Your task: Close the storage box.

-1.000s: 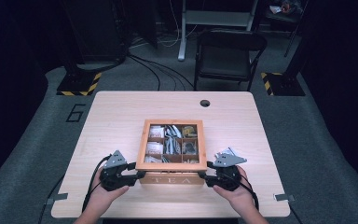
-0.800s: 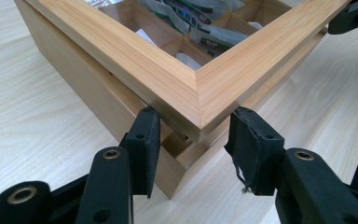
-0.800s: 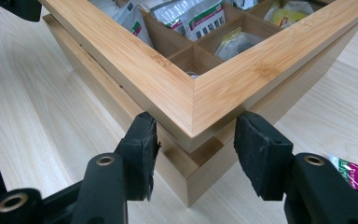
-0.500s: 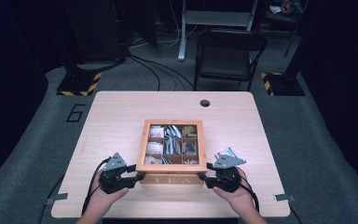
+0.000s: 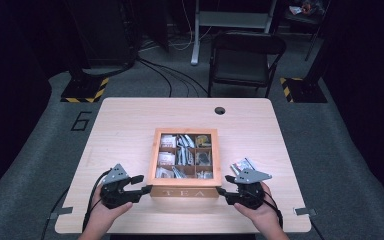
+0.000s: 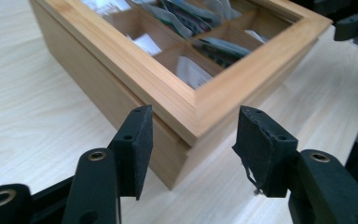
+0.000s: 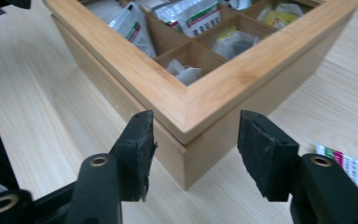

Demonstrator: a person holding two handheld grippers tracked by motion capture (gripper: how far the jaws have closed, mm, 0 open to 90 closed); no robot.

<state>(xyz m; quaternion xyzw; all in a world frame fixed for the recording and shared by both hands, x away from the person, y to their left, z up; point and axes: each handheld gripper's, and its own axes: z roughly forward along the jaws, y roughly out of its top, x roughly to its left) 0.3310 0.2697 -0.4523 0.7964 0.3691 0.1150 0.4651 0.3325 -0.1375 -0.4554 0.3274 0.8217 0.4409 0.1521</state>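
1. The tea box [image 5: 185, 162] sits near the front edge of the table [image 5: 130, 120], about midway along it, lid down. Through the window in the lid I can see tea bags in the compartments, and "TEA" is on the front wall.
2. My left gripper [image 5: 141, 190] is at the box's front-left corner. In the left gripper view the jaws stand wide, one pad [image 6: 137, 149] on each side of that corner, and neither looks to be touching wood. The lid seam runs right between them.
3. Same deal on the other side: my right gripper [image 5: 222, 191] is at the front-right corner, jaws wide and straddling it in the right gripper view, with a gap on both sides.
4. So I'd say I'm in the lining-up step, both grippers staged at the front corners, nothing grabbed yet. Looks like the start of opening the lid or shifting the whole box, can't say which.
5. For the next move I'd nudge both in evenly and close together, so the box doesn't twist. If it's the lid, the pads need to land above the seam, not on the base.
6. One loose tea packet [image 5: 242, 165] lies on the table just right of the box, near my right gripper. Worth not dragging it.
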